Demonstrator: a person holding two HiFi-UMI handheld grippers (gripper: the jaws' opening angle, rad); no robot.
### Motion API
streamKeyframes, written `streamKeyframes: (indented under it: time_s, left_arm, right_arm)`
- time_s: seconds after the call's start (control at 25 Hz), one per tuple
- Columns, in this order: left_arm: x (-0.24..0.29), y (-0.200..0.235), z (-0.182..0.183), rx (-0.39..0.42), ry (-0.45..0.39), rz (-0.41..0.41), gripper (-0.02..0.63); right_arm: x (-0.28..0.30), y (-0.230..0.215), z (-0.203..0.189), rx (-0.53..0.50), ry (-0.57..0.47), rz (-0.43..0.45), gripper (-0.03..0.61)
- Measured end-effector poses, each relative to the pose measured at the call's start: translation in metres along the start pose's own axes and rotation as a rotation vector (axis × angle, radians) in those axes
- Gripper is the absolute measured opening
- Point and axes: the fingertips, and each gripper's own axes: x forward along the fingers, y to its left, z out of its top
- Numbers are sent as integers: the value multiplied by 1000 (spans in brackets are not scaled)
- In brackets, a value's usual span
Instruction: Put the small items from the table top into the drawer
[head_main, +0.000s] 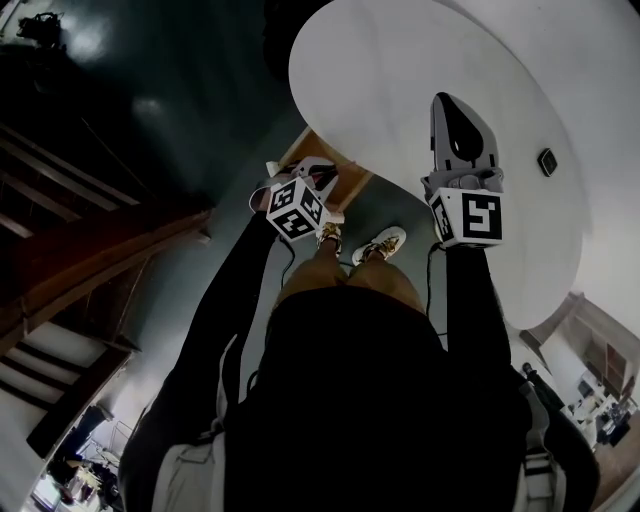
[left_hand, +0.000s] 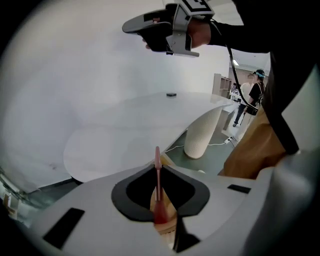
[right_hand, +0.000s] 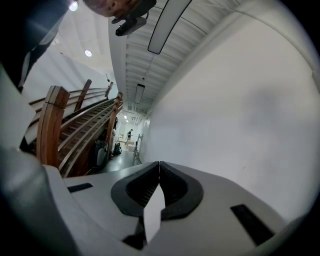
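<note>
White round bench (left_hand: 125, 130) ahead of left tool (left_hand: 158, 170), clamped on thin pink stick (left_hand: 157, 154); right tool (right_hand: 159, 166) pinched together, empty.

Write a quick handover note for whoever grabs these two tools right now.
Left tool: shut on a thin pink stick, low by what looks like the wooden drawer under the white table.
Right tool: shut, empty, above the table.
Done: stick gripped, not yet in the drawer.
To do: release it into the drawer, then fetch the small dark item on the table.
</note>
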Motion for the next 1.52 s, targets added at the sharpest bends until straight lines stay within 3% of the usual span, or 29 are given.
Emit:
streamKeyframes:
  time_s: [0.48,0.72,1.04,1.2,1.52]
  left_arm:
    - [65,-13,-45,140,170,-178,54]
    - [81,-5,-70,119,232,-151,54]
    - [85,2,-69,117,223,-136,55]
    - [87,2,-71,90,232,-141,146]
    - [85,0,-75,82,247,-146,146]
  right_arm:
    - [-12,-9,-9,-17,46,-64,28]
    - [-20,-14,-13,-29,69,-89,28]
    - [-26,-15,-15,-26,80,-112,28]
    - [-26,-16,-17,-24,80,-110,27]
    - [-25,-17,-19,-17,77,-106,28]
